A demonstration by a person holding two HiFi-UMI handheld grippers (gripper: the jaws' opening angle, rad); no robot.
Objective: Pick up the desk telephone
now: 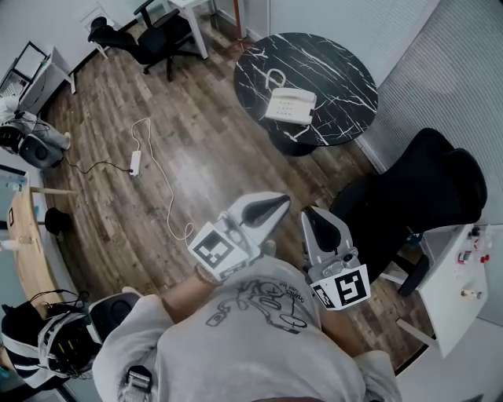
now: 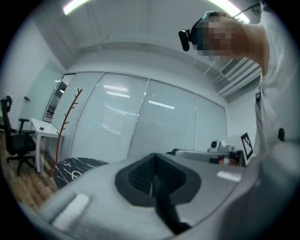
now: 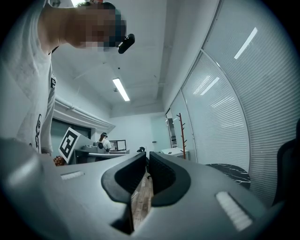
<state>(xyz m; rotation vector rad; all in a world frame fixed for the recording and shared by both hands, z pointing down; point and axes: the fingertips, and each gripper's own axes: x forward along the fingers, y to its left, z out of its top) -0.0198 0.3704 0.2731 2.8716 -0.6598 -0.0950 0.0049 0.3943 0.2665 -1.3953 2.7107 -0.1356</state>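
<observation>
Before the chest, two grippers level, left gripper [image 1: 281, 201] closed, right gripper [image 1: 310, 212] nearly closed, both empty, one telephone [image 1: 289, 104] on one table [image 1: 343, 69].

1. Head view: bright, cool, even room light. The wooden floor [image 1: 196, 157] has a pale sheen, and shadows are faint.
2. Left gripper view: ceiling strips [image 2: 75, 5] glare at 11 and 1 o'clock. The left gripper [image 2: 153, 158] is blurred close to the lens.
3. Right gripper view: a strip light [image 3: 121, 89] glows at 11 o'clock. The right gripper [image 3: 146, 159] is soft at 6 o'clock.
4. Both gripper views bend straight lines and blacken at the rim.
</observation>
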